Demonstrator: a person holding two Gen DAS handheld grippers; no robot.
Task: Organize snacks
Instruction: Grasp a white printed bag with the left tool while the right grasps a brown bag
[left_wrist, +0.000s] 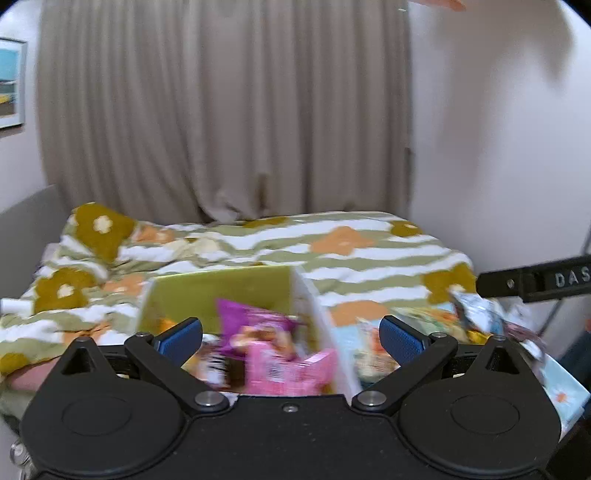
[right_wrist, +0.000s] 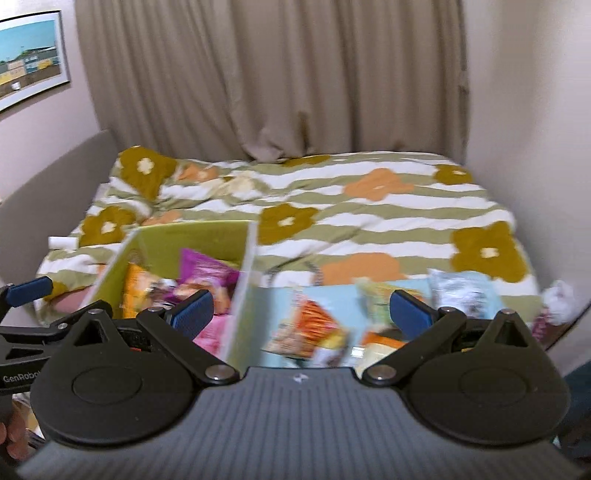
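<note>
A green-lined box (left_wrist: 221, 291) (right_wrist: 192, 240) stands on the bed and holds several snack packs, among them a purple bag (left_wrist: 255, 317) (right_wrist: 203, 269), a pink pack (left_wrist: 288, 373) and an orange pack (right_wrist: 136, 291). My left gripper (left_wrist: 291, 336) hangs open just above and in front of the box, nothing between its blue pads. My right gripper (right_wrist: 303, 306) is open too, over a light blue cloth (right_wrist: 332, 295) strewn with loose snack packs (right_wrist: 306, 328), right of the box. A silvery packet (right_wrist: 461, 291) (left_wrist: 476, 310) lies at the cloth's far right.
A flowered striped duvet (right_wrist: 369, 206) covers the bed. Beige curtains (left_wrist: 221, 110) hang behind it, a wall is on the right, and a framed picture (right_wrist: 29, 55) hangs on the left wall. The right tool's arm (left_wrist: 535, 280) juts in at the left view's right edge.
</note>
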